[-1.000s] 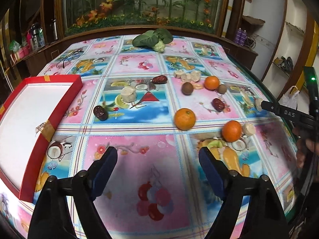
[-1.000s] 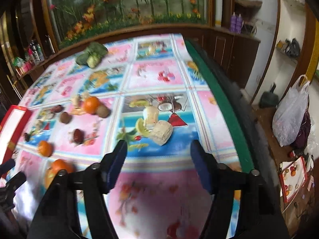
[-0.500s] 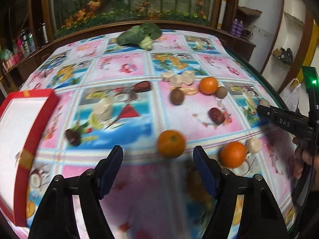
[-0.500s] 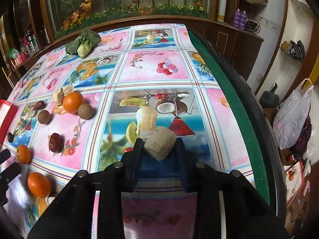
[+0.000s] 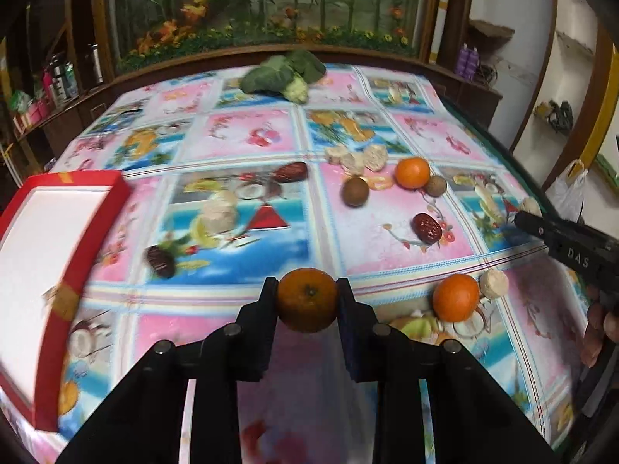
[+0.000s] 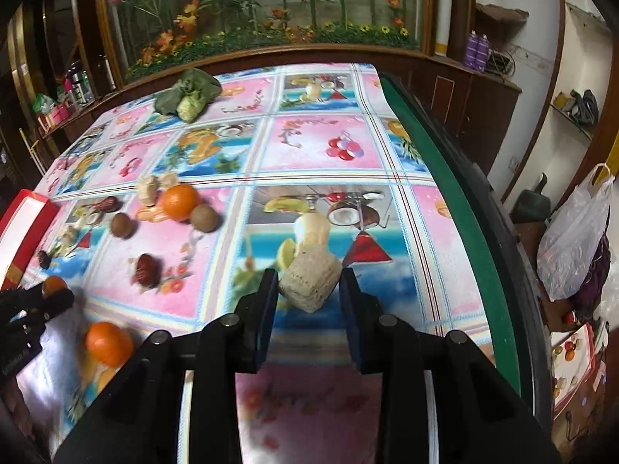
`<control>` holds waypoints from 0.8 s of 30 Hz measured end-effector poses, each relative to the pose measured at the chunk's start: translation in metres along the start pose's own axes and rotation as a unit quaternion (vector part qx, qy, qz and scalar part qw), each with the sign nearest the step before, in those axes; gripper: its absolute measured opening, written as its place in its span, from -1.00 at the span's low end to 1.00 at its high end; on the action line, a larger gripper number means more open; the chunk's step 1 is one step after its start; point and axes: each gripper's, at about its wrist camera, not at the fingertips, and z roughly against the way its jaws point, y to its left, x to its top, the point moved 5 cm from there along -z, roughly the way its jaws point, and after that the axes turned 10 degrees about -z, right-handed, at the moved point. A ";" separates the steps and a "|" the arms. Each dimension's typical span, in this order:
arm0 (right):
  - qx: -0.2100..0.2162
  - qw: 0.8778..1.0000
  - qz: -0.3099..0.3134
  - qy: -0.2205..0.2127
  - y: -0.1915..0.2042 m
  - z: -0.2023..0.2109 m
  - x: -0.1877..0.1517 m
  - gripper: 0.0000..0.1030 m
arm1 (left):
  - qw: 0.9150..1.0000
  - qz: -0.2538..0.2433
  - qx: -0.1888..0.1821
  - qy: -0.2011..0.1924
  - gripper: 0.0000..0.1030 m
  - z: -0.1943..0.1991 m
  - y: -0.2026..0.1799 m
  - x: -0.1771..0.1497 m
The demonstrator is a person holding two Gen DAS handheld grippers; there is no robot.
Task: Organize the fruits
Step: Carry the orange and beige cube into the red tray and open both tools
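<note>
Now, at the far left of the desk (image 5: 387,232) lies a red box (image 5: 77,255) with a white inside; it holds nothing that I can see, so it is probably the place where the fruits must go. The left claw (image 5: 306,301) has just been closing and is clenched on an orange (image 5: 306,299), one pad on each side at the widest part, which I think keeps the round fruit from rolling out. More fruits wait near it: a dark date (image 5: 159,261), a second orange (image 5: 455,297) and a third orange (image 5: 412,172) further back, well apart from the box. To the right, the right claw (image 6: 309,290) is clenched on a pale rough piece (image 6: 310,282), held tilted between the pads. Both claws point down at a slant, so each fruit sits low, close to the cloth. Lifting and carrying toward the box seems the next step.
</note>
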 end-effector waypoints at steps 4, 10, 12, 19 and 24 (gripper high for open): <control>0.018 1.000 0.016 -0.019 0.019 0.030 -0.009 -0.35 | 0.999 0.032 0.015 -0.025 -0.45 0.030 0.027 -0.012; 0.058 0.996 0.051 -0.039 0.071 0.067 -0.024 -0.34 | 0.993 0.090 0.059 -0.054 -0.45 0.065 0.085 -0.031; 0.071 0.995 0.064 -0.040 0.091 0.072 -0.026 -0.34 | 0.989 0.108 0.078 -0.057 -0.45 0.073 0.106 -0.037; 0.150 0.980 0.127 -0.022 0.203 0.075 -0.043 -0.34 | 0.972 0.175 0.145 -0.054 -0.45 0.094 0.186 -0.062; 0.209 0.965 0.155 0.003 0.288 0.059 -0.054 -0.33 | 0.966 0.195 0.166 -0.048 -0.45 0.093 0.219 -0.070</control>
